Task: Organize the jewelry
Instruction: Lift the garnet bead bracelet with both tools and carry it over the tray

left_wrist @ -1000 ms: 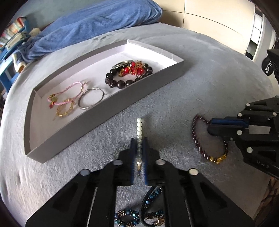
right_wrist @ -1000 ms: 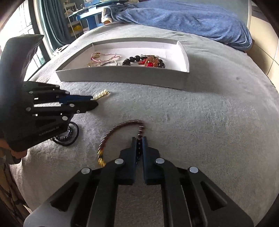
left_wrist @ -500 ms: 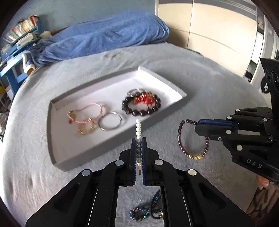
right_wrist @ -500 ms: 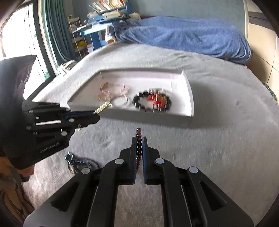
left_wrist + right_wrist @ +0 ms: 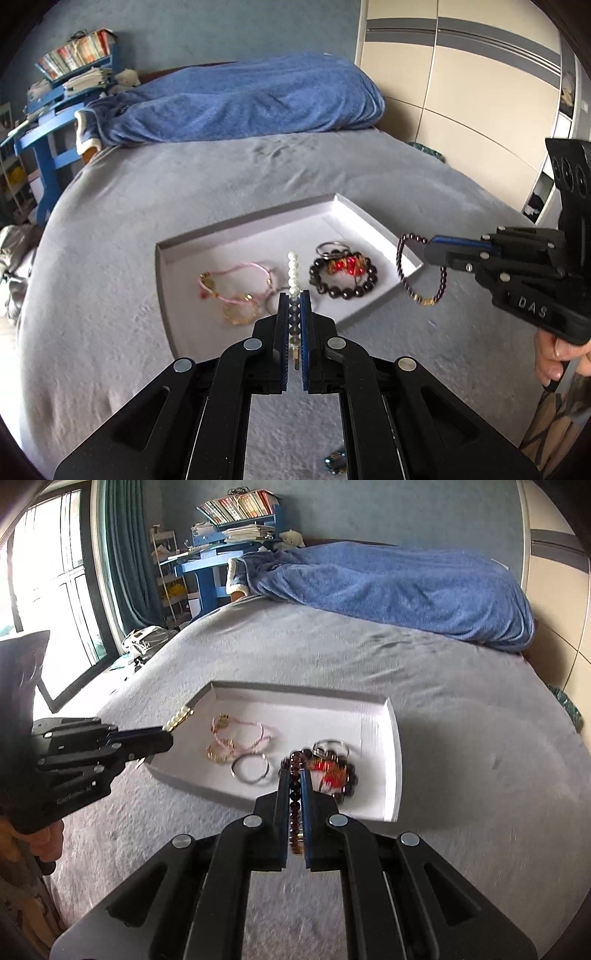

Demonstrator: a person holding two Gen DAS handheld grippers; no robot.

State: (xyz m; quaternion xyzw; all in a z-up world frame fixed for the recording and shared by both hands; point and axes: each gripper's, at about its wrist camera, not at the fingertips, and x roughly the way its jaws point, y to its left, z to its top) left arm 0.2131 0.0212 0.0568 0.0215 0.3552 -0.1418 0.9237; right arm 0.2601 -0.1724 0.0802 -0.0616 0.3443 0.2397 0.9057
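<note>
step: carry phase, both bracelets lifted off the bed (image 5: 110, 229), heading to white tray (image 5: 373, 221) (landmark).
left hand-held gripper (image 5: 294, 295): jaws narrow, clamped on pearl bracelet (image 5: 293, 267); beads stick up past the tips, seen over the tray middle.
right hand-held gripper (image 5: 294, 775): jaws narrow, clamped on dark-red bead bracelet (image 5: 294, 762); in left view its loop hangs free in the air at the tray's right corner.
in tray already: pink cord bracelet (image 5: 236, 275), gold chain (image 5: 238, 314), silver ring bangle (image 5: 250, 768), big dark-bead bracelet w/ red charms (image 5: 343, 275).
still out: blue-bead piece (image 5: 334, 467) on the bed, near side of tray, mostly hidden.
next (my read): bring each gripper over bare tray floor, lower, then open; pearl piece prob. goes to the free far strip, dark-red one to the right end, clear of the red charms so strands don't tangle.
risk: dangling loop may snag the tray wall if it crosses low.
vs 1 s ago: then both bracelets lay on the bed, gripped but not lifted; now both are airborne, tray looks closer & more centred, grips unchanged.
</note>
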